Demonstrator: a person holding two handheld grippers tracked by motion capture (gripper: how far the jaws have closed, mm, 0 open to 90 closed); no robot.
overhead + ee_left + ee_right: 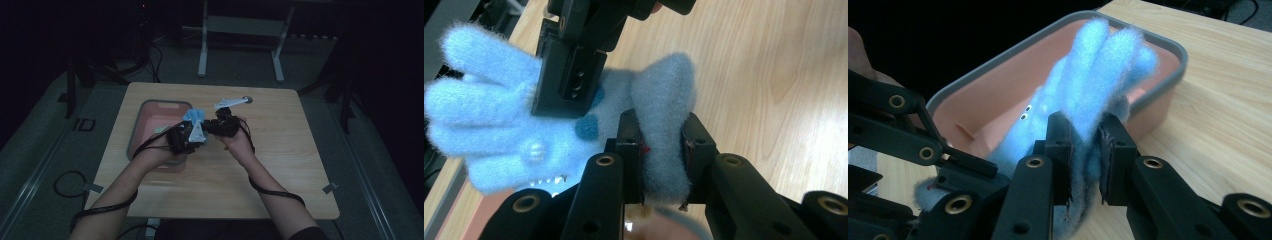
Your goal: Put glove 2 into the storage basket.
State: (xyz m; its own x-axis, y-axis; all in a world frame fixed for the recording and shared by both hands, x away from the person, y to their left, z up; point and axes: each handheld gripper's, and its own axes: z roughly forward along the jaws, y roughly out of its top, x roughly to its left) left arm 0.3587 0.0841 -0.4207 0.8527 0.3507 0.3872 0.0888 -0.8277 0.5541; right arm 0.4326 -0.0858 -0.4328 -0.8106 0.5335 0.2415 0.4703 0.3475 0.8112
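Hand-held gripper (1084,150) clamps glove (1088,75) — pink tub (1168,50) behind.

High view overhead; claw views close, sharing glove (499,115)

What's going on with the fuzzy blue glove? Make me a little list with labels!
Held thing: fuzzy light-blue knitted glove with dark blue spots
Left tool: shut on the glove's cuff end
Right tool: shut on the glove's finger part
Where: held between both tools, by the pink tub's edge
Nearby: pink plastic tub with grey rim
Surface: light wooden table
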